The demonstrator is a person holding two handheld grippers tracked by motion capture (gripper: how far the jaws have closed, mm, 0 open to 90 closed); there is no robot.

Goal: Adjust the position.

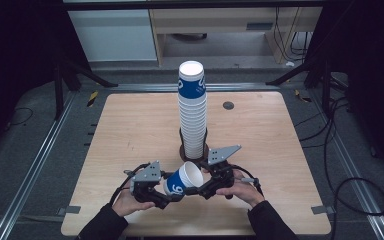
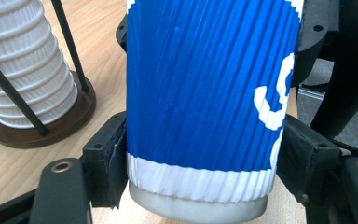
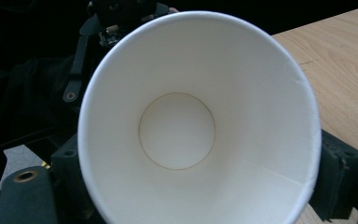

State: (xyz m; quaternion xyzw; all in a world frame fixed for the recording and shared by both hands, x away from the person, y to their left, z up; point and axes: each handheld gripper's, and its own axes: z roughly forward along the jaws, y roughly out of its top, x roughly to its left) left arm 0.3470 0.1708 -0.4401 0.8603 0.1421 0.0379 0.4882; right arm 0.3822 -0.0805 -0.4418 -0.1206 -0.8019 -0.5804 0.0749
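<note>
Clamped near its base by the left claw and at its wide rim by the right claw, the blue paper cup lies sideways above the desk before the cup stack, seemingly light, thin-walled, crushable, best pinched gently at the stiffer base.

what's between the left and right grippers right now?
A single blue cup, tilted on its side. High view shows the left gripper clamped near its base and the right gripper at its rim.

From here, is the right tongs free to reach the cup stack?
Probably not yet: the right tongs and the left tongs both grip the loose cup. The cup stack stands just behind, path otherwise unobstructed.
</note>
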